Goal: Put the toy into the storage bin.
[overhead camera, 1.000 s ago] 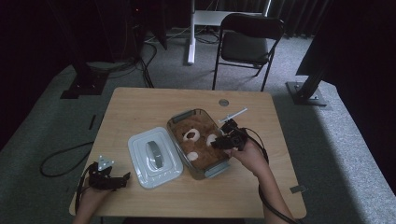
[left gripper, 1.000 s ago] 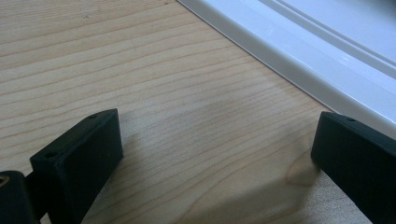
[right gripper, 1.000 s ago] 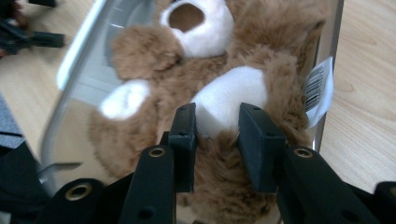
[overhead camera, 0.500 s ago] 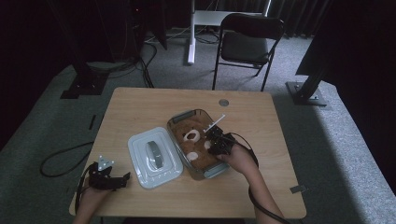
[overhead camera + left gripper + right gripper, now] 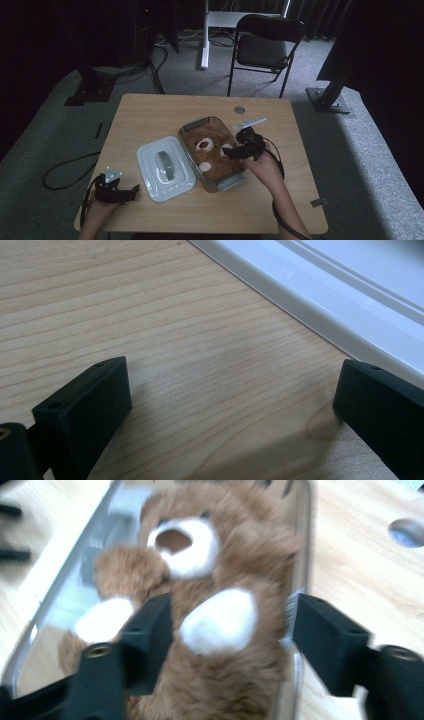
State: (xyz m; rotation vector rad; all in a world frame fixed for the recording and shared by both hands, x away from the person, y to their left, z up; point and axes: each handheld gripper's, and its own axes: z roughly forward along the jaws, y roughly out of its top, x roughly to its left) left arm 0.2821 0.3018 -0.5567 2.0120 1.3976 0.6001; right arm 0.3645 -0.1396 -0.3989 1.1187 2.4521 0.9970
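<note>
A brown teddy bear (image 5: 212, 155) with white paws and muzzle lies in a clear container (image 5: 192, 125) at the table's middle. My right gripper (image 5: 229, 152) hovers over the container's right side. In the right gripper view its jaws have just been opening; the right gripper (image 5: 230, 622) is open, with a white paw (image 5: 220, 620) between the fingers and no pad pressing on it. The container's white lid (image 5: 165, 167) lies flat to the left. My left gripper (image 5: 134, 192) rests near the front left edge, and the left gripper (image 5: 232, 382) stands open over bare wood beside the lid (image 5: 350, 300).
A round hole (image 5: 239, 109) sits in the wooden table (image 5: 150, 115) behind the container, and the hole (image 5: 407, 532) appears at the upper right of the right gripper view. A black folding chair (image 5: 267, 45) stands beyond the far edge. Cables lie on the carpet at left.
My right gripper went left over the bear, then drew back a little to the right. Its jaws now stand wider apart. The left gripper has stayed put.
</note>
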